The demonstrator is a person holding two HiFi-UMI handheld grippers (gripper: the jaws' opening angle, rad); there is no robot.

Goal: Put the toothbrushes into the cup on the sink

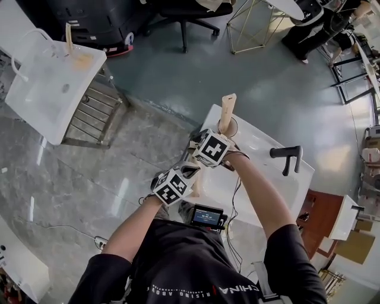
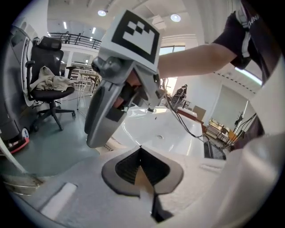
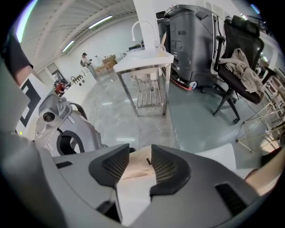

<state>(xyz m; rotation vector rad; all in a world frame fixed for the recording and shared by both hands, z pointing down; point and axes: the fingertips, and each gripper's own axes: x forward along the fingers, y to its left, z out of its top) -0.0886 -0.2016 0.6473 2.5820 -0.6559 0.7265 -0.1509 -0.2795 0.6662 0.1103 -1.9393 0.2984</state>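
Room: grey glossy floor (image 1: 178, 77), an office chair (image 1: 184, 15) at the far side, a second white sink (image 1: 47, 89) on a metal stand well off to the left.
Sink: white sink (image 1: 285, 178) right in front of the person, black faucet (image 1: 288, 155) at its right side.
Cup: cup (image 1: 231, 126) on the sink's far left corner, upright, just beyond the right gripper's marker cube.
Toothbrush: tan toothbrush (image 1: 227, 110) standing in the cup, nearly upright, top end well above the rim.
Right arm: bare forearm reaching in from the lower right, wrist bent so the gripper points steeply down at the cup.
Right gripper (image 3: 140, 149): jaws spread, the toothbrush standing in the gap; whether the right pad touches it cannot be told.
Left arm: bare forearm reaching in from the lower left, gripper tilted only gently down, aimed over the basin.
Left gripper (image 2: 140, 148): jaws pressed together at the tips, pinching a second toothbrush (image 2: 141, 177), tan, seen edge-on between the pads.
Spacing: the two marker cubes just beside each other in the head view, left one nearer the person; the right gripper's grey body close above the left jaws in the left gripper view.
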